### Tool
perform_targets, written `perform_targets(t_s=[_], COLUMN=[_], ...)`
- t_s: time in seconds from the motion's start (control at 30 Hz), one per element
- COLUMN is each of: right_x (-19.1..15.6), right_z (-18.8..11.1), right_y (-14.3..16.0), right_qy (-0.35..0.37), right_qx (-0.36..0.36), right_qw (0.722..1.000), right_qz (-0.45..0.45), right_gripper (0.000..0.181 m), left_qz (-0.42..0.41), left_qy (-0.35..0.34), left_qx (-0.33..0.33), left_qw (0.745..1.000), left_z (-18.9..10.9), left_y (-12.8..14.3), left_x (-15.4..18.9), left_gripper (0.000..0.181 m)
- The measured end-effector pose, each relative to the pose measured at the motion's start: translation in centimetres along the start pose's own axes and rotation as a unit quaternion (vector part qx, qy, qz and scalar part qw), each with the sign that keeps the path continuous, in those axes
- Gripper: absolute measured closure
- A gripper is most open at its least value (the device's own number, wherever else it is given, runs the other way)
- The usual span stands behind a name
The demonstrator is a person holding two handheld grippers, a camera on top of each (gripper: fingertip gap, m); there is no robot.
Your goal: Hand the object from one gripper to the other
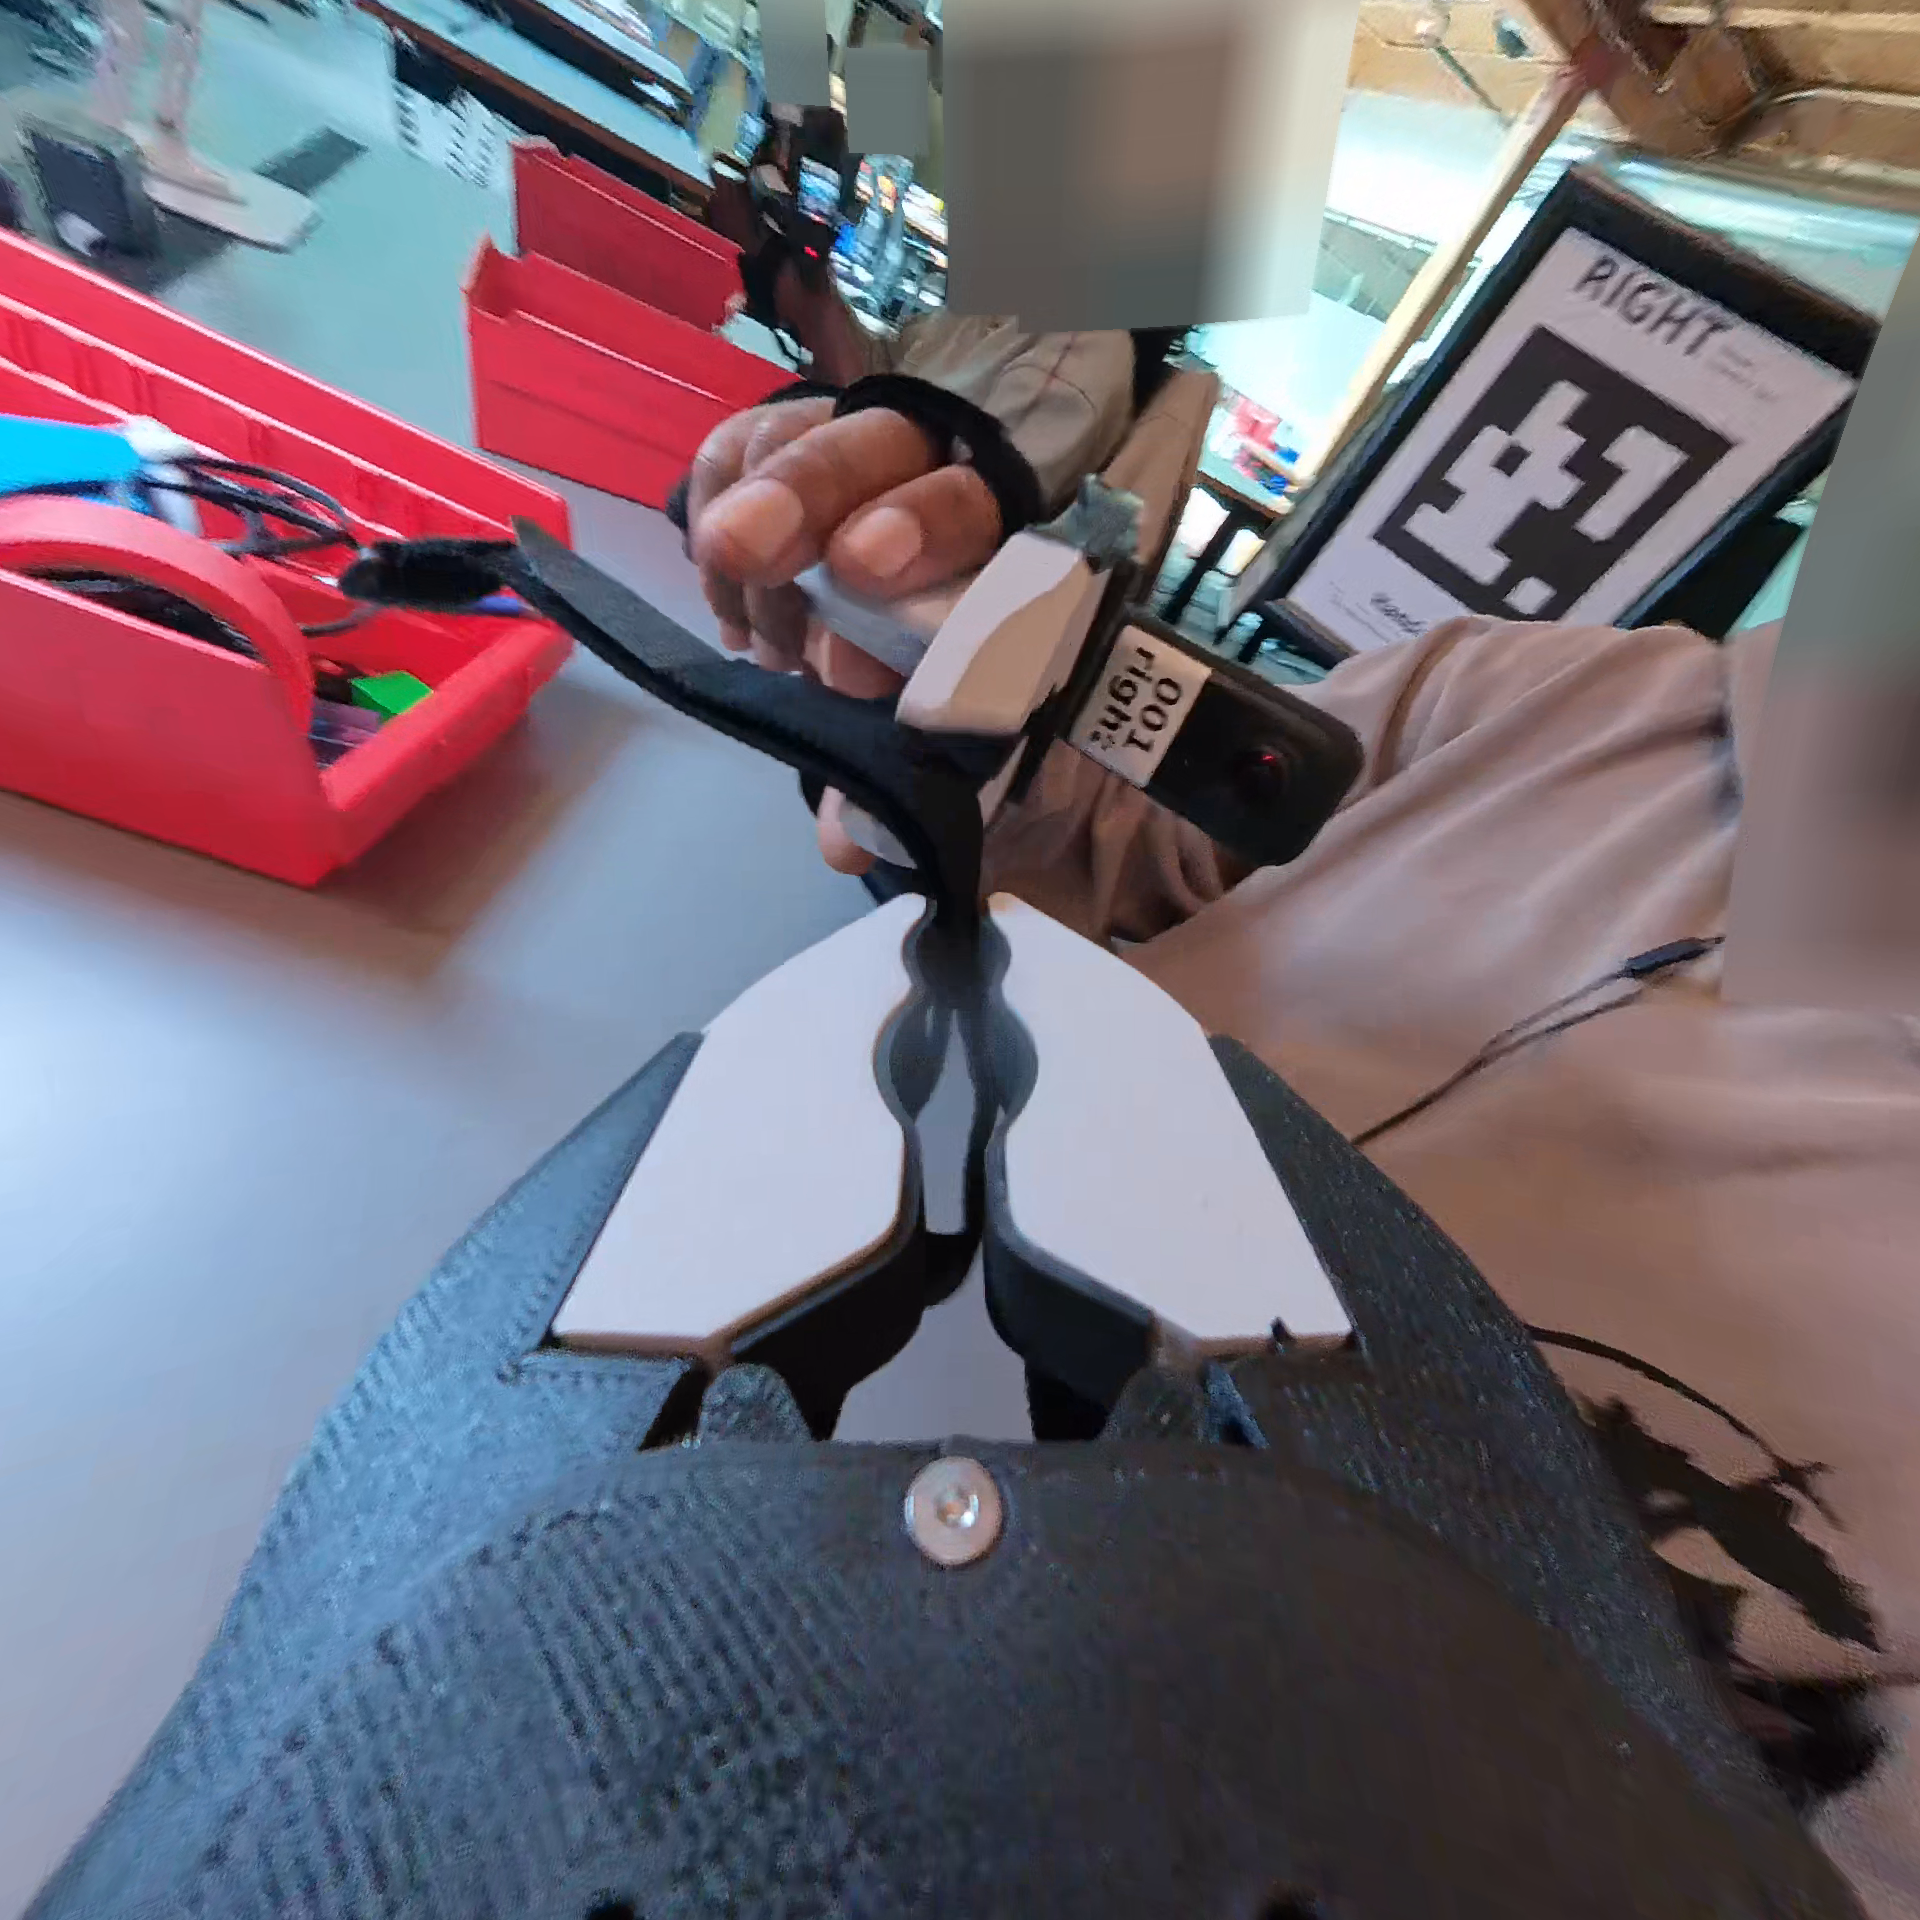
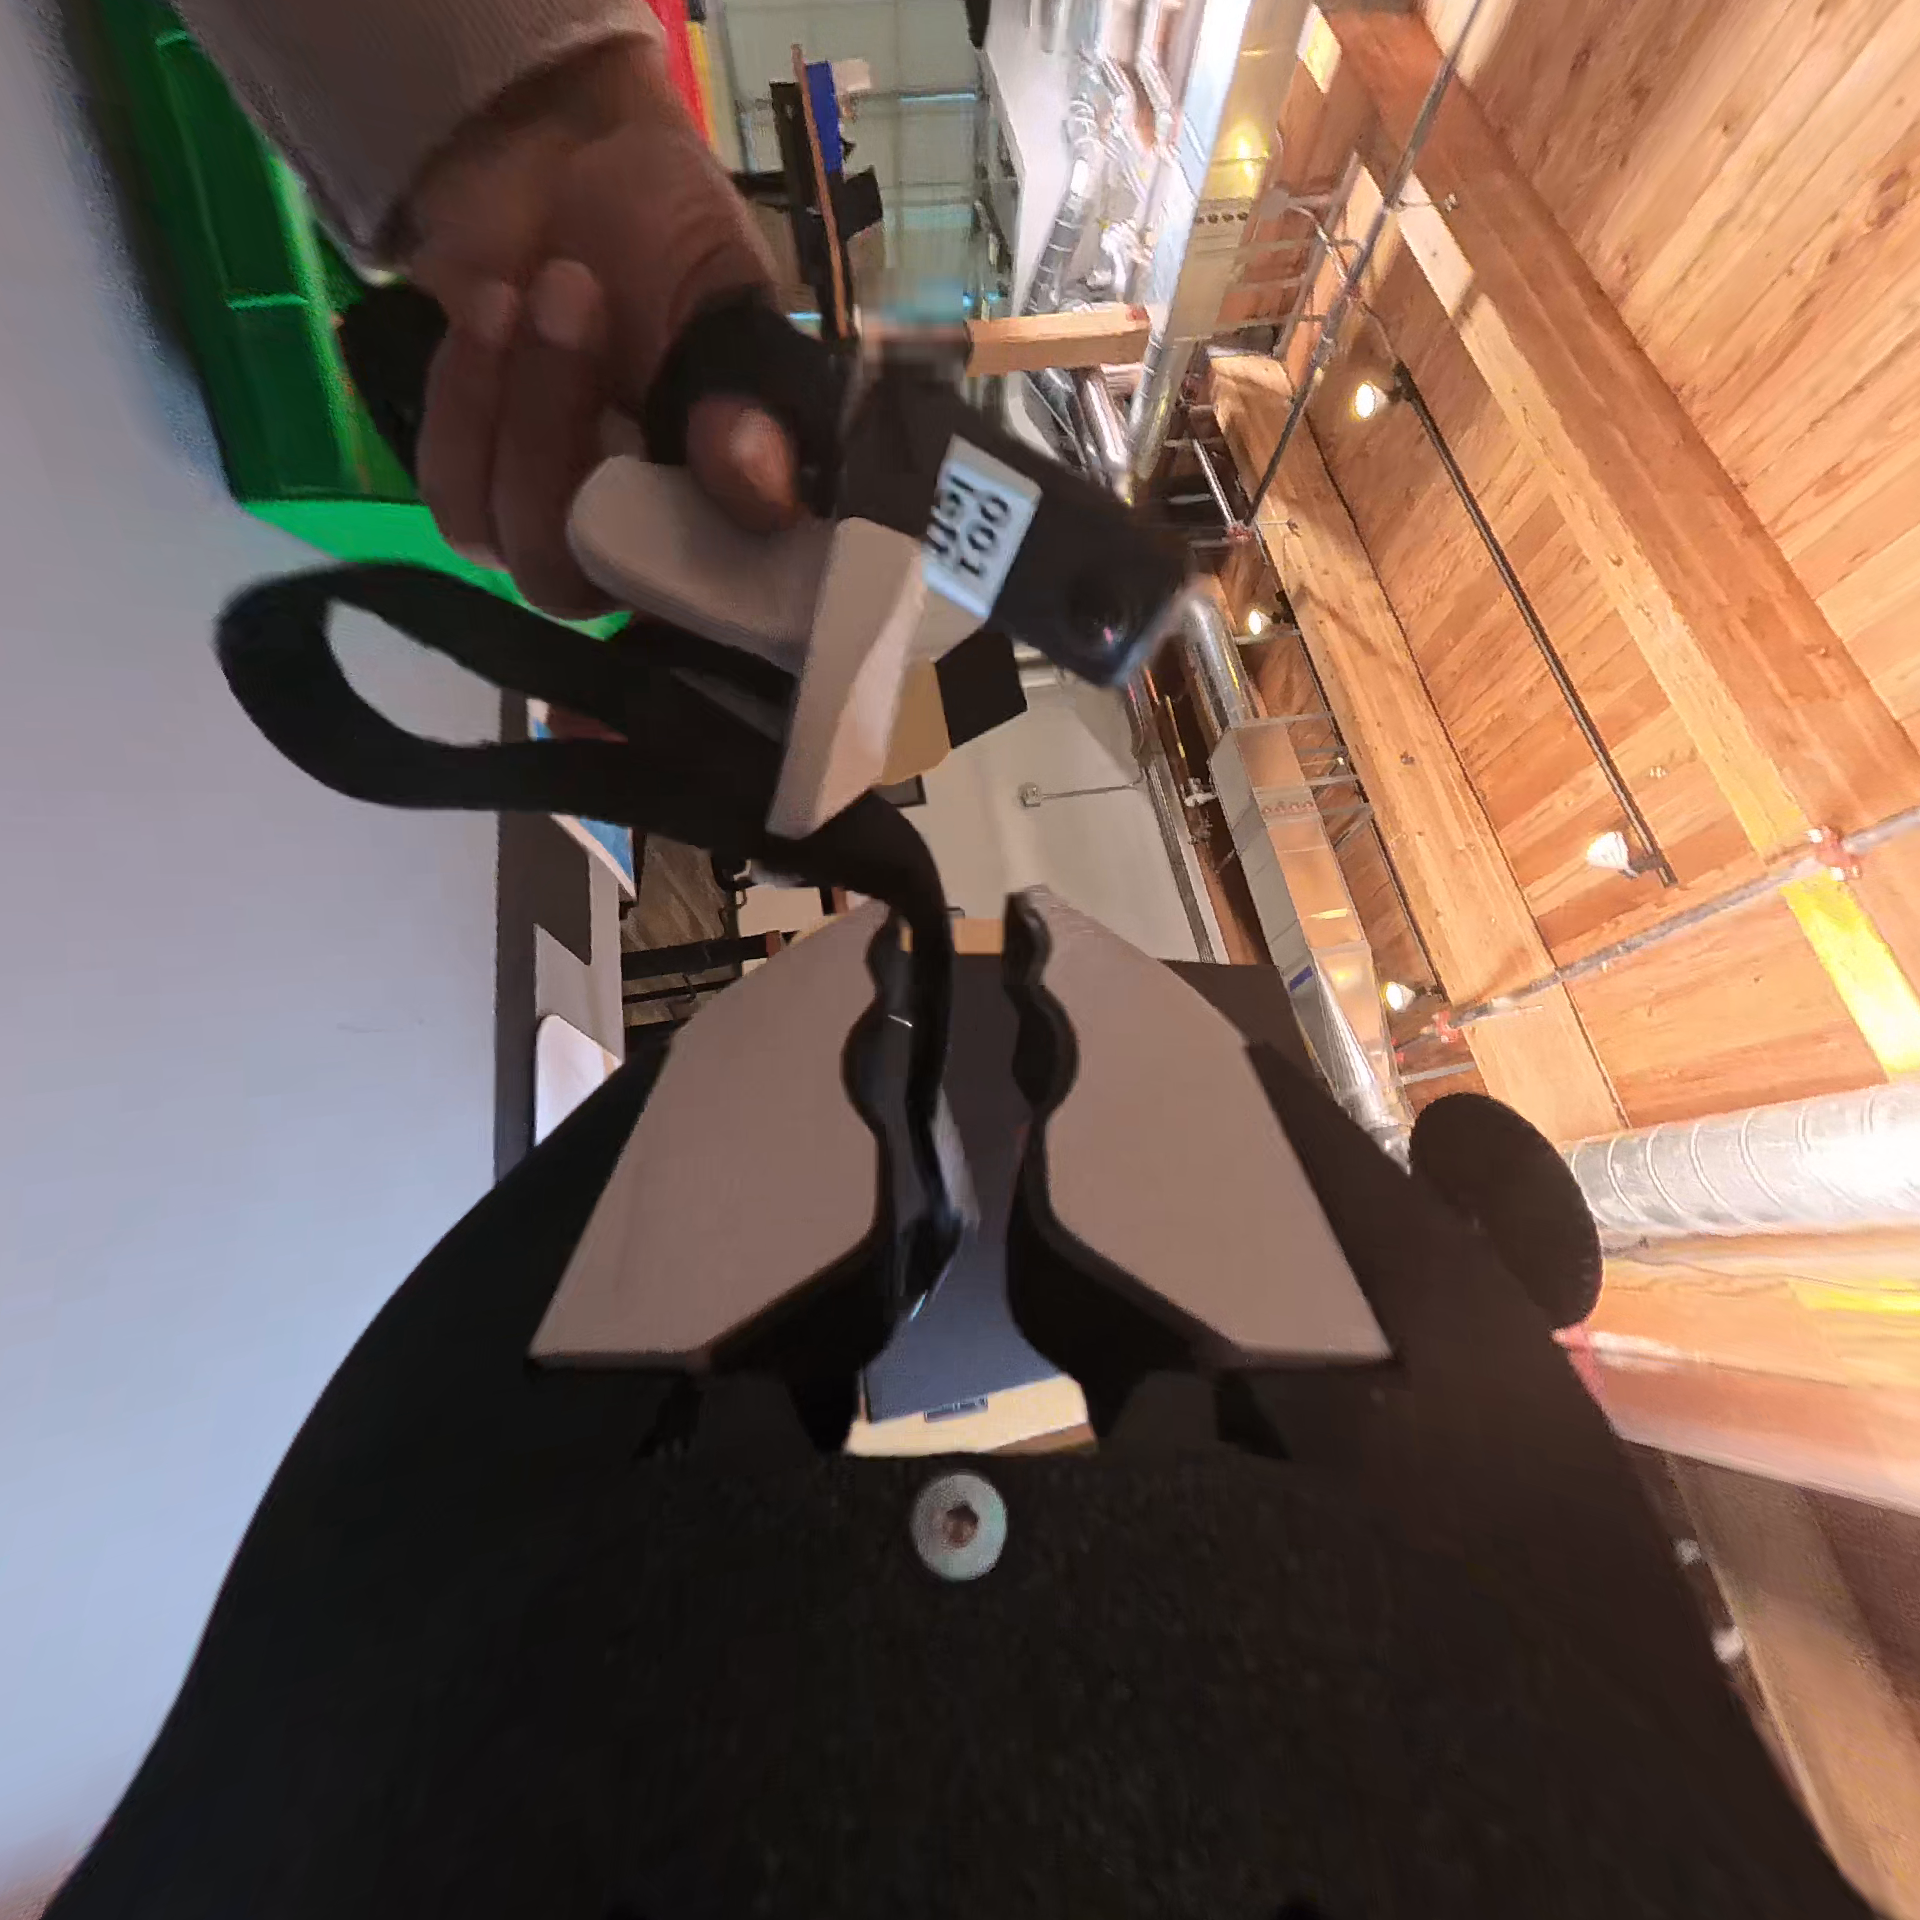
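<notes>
Left gripper (image 1: 951,935) fingers clench the black strap (image 1: 665,644), while right gripper (image 2: 951,925) fingers stand parted around it

My left wrist view is evenly bright, with soft daylight on the grey table (image 1: 260,1039) and faint shadows. Its edges bend with the wide lens, and the background smears. My right wrist view is warmer: small ceiling lamps (image 2: 1366,395) glare, and the lower right streaks with blur.
</notes>
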State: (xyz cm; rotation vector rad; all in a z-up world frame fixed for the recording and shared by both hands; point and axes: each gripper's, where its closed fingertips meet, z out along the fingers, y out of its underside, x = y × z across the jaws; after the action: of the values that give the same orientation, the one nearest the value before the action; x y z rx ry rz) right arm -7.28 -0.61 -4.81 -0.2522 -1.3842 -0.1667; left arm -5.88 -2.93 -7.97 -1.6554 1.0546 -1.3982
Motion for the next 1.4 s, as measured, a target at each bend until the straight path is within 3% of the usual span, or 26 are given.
perform_targets(t_s=[0.1, 0.2, 0.3, 0.37, 0.43, 0.5, 0.57, 0.63, 0.7, 0.73, 0.77, 0.8, 0.87, 0.97, 1.1, 1.13, 1.2, 1.3, 1.4], right_x=[2.8, 6.0, 8.3, 8.9, 8.8, 8.3, 7.5, 6.8, 6.2, 5.7, 5.4, 5.3, 5.1, 3.3, 0.1, -0.7, -1.7, -1.8, -2.3], right_z=[-0.9, -2.3, -3.4, -3.7, -3.6, -3.2, -2.7, -2.5, -2.7, -2.4, -2.2, -2.4, -2.8, -2.5, -1.4, -1.2, -0.8, -0.5, -0.7], right_y=[1.9, 4.1, 5.2, 5.2, 4.9, 4.8, 4.3, 2.8, 0.9, 0.8, 1.0, 0.7, 0.1, 0.0, -1.6, -1.9, -2.3, -2.0, -1.1], right_qy=[0.017, 0.022, 0.002, -0.037, -0.072, -0.095, -0.120, -0.153, -0.185, -0.183, -0.170, -0.175, -0.204, -0.228, -0.275, -0.284, -0.294, -0.284, -0.292], right_qx=[-0.020, -0.012, 0.054, 0.105, 0.151, 0.172, 0.181, 0.194, 0.208, 0.187, 0.171, 0.167, 0.156, 0.103, 0.089, 0.088, 0.089, 0.090, 0.079], right_qw=[0.997, 0.963, 0.864, 0.764, 0.676, 0.621, 0.594, 0.597, 0.620, 0.653, 0.692, 0.713, 0.721, 0.757, 0.751, 0.749, 0.745, 0.739, 0.738], right_qz=[0.079, 0.269, 0.501, 0.636, 0.717, 0.759, 0.774, 0.763, 0.733, 0.710, 0.680, 0.658, 0.643, 0.604, 0.593, 0.591, 0.592, 0.604, 0.604], right_gripper=[0.136, 0.135, 0.139, 0.140, 0.139, 0.133, 0.128, 0.131, 0.156, 0.177, 0.177, 0.177, 0.177, 0.177, 0.178, 0.177, 0.178, 0.176, 0.134], left_qz=[0.064, 0.175, 0.256, 0.298, 0.322, 0.336, 0.338, 0.324, 0.315, 0.308, 0.300, 0.292, 0.283, 0.250, 0.238, 0.229, 0.218, 0.217, 0.211], left_qy=[-0.132, -0.280, -0.357, -0.360, -0.337, -0.308, -0.278, -0.245, -0.225, -0.210, -0.195, -0.188, -0.199, -0.184, -0.148, -0.148, -0.159, -0.170, -0.172], left_qx=[0.019, 0.026, 0.012, 0.020, 0.021, 0.018, 0.018, 0.020, 0.017, 0.016, 0.010, 0.003, -0.002, 0.056, 0.103, 0.096, 0.071, 0.054, 0.089], left_qw=[0.989, 0.944, 0.898, 0.884, 0.884, 0.890, 0.899, 0.914, 0.922, 0.928, 0.934, 0.938, 0.938, 0.949, 0.954, 0.957, 0.960, 0.960, 0.958], left_z=[-1.9, -5.0, -6.5, -5.9, -4.1, -2.1, -0.2, 1.3, 2.4, 2.8, 3.2, 3.2, 2.3, 0.7, 0.4, 0.6, 0.7, 0.4, -0.6], left_y=[-1.4, -3.2, -4.0, -4.3, -4.0, -3.5, -2.8, -2.2, -1.6, -1.3, -1.0, -0.8, -1.1, -3.4, -5.2, -5.1, -4.7, -4.6, -5.9], left_x=[-2.6, -4.6, -5.2, -4.7, -4.1, -3.4, -2.8, -2.4, -2.2, -1.9, -1.7, -1.6, -1.7, -0.2, 2.5, 2.5, 2.0, 1.6, 2.2], left_gripper=[0.176, 0.176, 0.176, 0.176, 0.176, 0.176, 0.176, 0.176, 0.176, 0.176, 0.176, 0.175, 0.161, 0.141, 0.139, 0.143, 0.174, 0.174, 0.174])
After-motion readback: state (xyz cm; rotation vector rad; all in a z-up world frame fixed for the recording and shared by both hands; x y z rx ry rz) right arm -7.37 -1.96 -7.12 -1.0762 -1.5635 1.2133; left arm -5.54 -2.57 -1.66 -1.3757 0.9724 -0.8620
